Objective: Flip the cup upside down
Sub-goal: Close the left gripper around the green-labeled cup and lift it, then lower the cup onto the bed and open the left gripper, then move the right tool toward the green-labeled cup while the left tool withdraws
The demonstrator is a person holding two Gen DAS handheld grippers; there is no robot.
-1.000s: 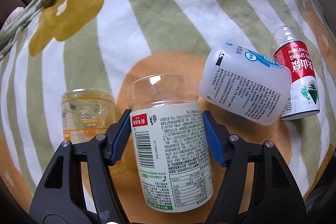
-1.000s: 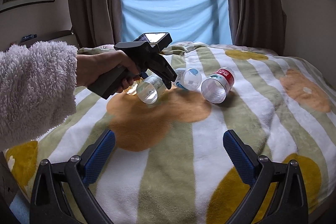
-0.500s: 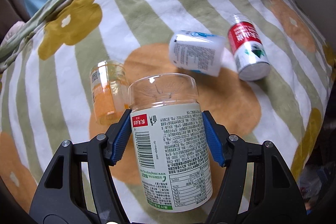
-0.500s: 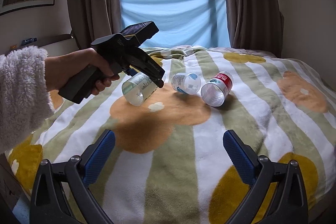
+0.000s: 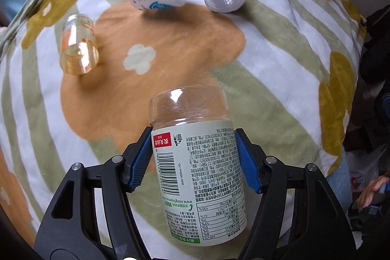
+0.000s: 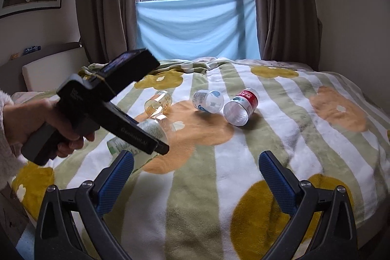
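Since a second ago the left tool (image 5: 195,157) is carrying the cup (image 5: 195,152) away from the three others, which are now lying well apart from it toward the far side of the bed (image 5: 280,23). Its blue pads (image 5: 140,162) are clamping the green-labelled cup's sides, clear base pointing forward and slightly down, above the orange flower patch. Seen from the right wrist view, the cup (image 6: 148,135) is tilting over, not yet touching the blanket. Lifting seems done; finishing the turn and setting it mouth-down looks left. The right tool (image 6: 195,177) is waiting with fingers wide apart, holding nothing.
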